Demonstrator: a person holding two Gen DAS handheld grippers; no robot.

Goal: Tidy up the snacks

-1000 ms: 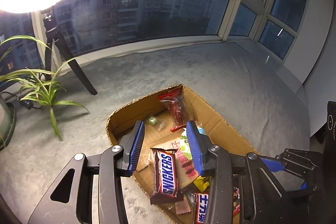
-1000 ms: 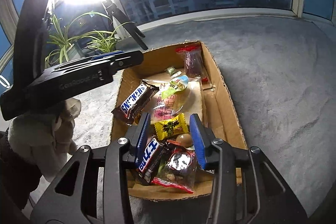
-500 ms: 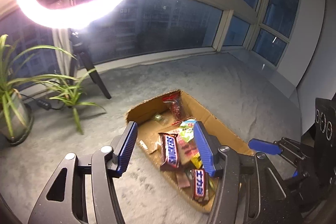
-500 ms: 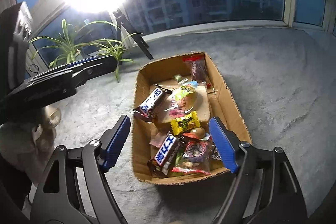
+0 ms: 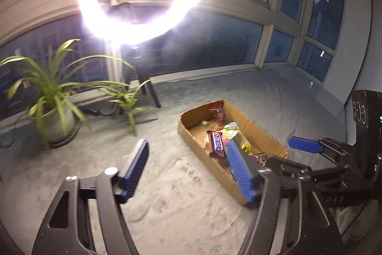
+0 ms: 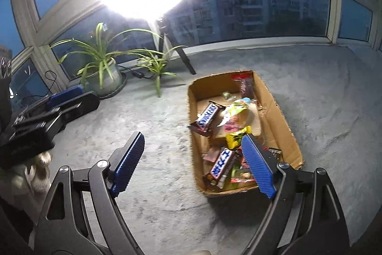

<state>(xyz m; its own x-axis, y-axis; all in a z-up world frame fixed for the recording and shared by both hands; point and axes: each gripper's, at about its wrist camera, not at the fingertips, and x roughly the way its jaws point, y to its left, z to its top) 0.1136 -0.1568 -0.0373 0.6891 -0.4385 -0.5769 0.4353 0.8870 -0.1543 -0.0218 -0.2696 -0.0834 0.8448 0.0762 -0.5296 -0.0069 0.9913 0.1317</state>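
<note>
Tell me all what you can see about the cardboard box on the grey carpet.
The cardboard box is a shallow, open tray of plain brown corrugated board with low walls and rough, worn edges. It lies flat on the grey carpet. Inside are loose wrapped snacks: a Snickers bar tilted against the left wall, a yellow packet, and a red-topped clear bag at the far end. No gripper touches it.

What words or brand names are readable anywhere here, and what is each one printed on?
"SNICKERS": on the brown chocolate bar leaning at the left wall of the cardboard box.
White characters, apparently "士力架": on the second brown bar at the box's near end.
Yellow packet: dark print, too blurred to read.
Green and white pouch: lettering too small to read.
Red clear bag: no legible text.
</note>
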